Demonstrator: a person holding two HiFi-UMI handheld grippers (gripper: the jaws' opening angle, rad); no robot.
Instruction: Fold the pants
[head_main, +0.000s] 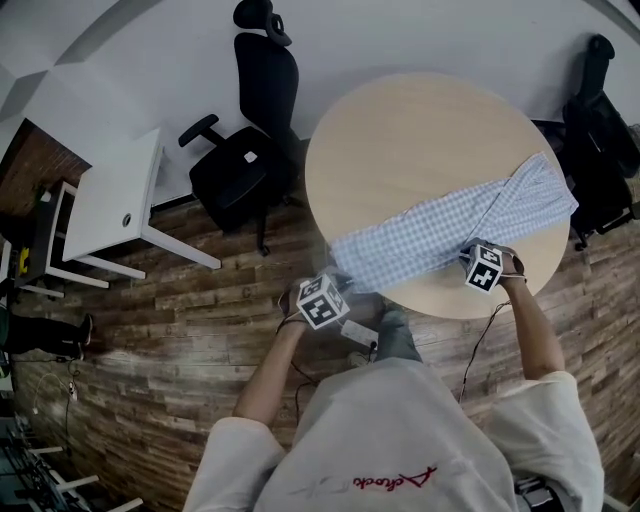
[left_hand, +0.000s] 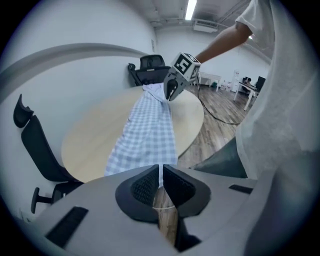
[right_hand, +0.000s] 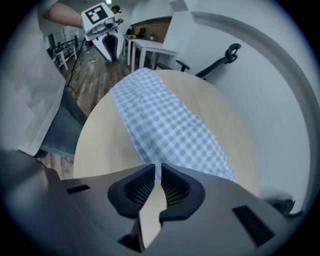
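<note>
Checked pants (head_main: 450, 225) lie in a long strip across the near part of the round table (head_main: 400, 130), running from its near-left rim to its far-right rim. Both of the person's forearms reach forward and down, with the grippers pointing steeply downward. The left gripper (left_hand: 160, 169) is at the strip's near-left end, its jaws pinched together on the cloth. The right gripper (right_hand: 159, 167) is at the strip's near edge, farther right, its jaws a narrow slit apart with the cloth at their tips.
</note>
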